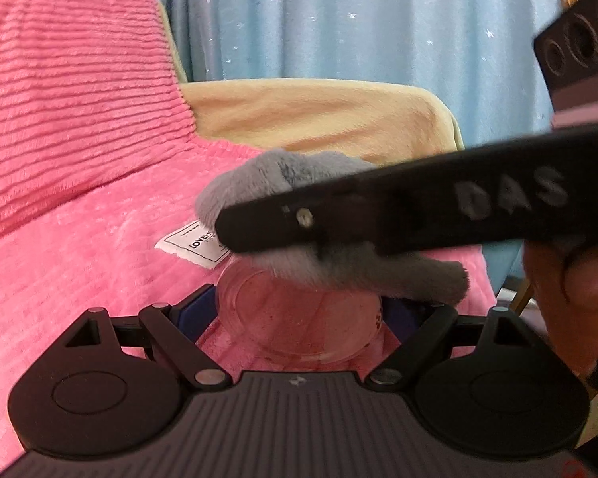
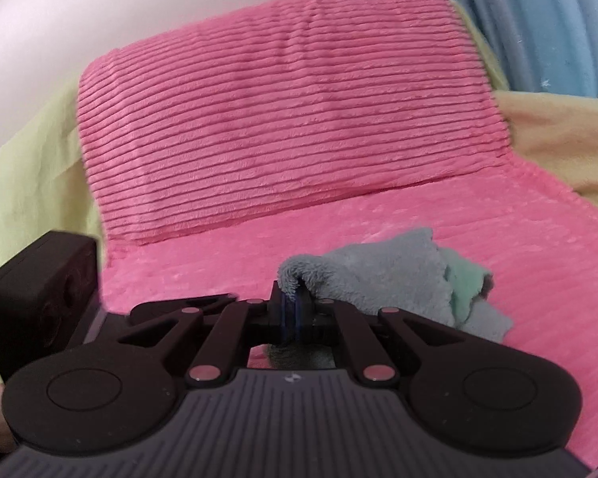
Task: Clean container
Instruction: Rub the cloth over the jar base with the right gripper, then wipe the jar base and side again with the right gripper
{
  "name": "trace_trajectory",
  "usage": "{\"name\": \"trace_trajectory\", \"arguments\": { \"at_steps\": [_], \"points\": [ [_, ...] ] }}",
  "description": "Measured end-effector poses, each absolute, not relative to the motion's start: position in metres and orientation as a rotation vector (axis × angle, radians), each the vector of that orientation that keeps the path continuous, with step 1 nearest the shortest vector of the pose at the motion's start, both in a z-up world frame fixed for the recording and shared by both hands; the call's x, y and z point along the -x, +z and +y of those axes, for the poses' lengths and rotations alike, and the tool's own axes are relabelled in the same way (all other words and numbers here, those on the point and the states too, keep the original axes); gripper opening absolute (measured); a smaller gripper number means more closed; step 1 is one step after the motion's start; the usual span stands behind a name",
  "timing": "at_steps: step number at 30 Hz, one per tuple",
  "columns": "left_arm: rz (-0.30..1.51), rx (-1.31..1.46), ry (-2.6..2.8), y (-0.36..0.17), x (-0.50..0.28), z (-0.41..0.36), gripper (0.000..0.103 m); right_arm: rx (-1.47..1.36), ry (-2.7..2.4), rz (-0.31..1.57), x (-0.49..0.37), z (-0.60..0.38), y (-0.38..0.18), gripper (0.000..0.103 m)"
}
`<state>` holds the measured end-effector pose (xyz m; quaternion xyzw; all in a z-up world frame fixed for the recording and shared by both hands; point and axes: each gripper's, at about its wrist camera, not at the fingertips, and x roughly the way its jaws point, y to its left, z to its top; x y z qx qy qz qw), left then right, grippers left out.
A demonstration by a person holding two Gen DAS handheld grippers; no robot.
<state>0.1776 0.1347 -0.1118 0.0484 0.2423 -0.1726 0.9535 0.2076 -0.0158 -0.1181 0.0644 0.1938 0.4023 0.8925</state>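
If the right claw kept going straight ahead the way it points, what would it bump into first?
Apart from the grey cloth it already pinches, the right claw would probably meet the pink ribbed cushion first, though depth is unclear.

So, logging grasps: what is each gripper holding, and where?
Left gripper clamps the clear container by its sides; right gripper pinches a fold of the grey cloth.

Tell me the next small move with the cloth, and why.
Probably push the grey cloth down into the clear container and twist: the right gripper pinches it over the mouth, and specks show inside while the left gripper clamps the container.
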Motion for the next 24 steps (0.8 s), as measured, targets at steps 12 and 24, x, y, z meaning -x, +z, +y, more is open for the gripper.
{"name": "trace_trajectory", "arguments": {
  "at_steps": [12,24],
  "points": [
    [0.438,-0.301,-0.342,-0.115,-0.170,0.110,0.088,-0.147,0.807,0.401,-0.206,-0.017,-0.117,0.002],
    [0.507,-0.013,-0.391,-0.113,-0.189,0.139,0.088,-0.160,0.779,0.400,-0.204,-0.019,-0.117,0.003]
  ]
}}
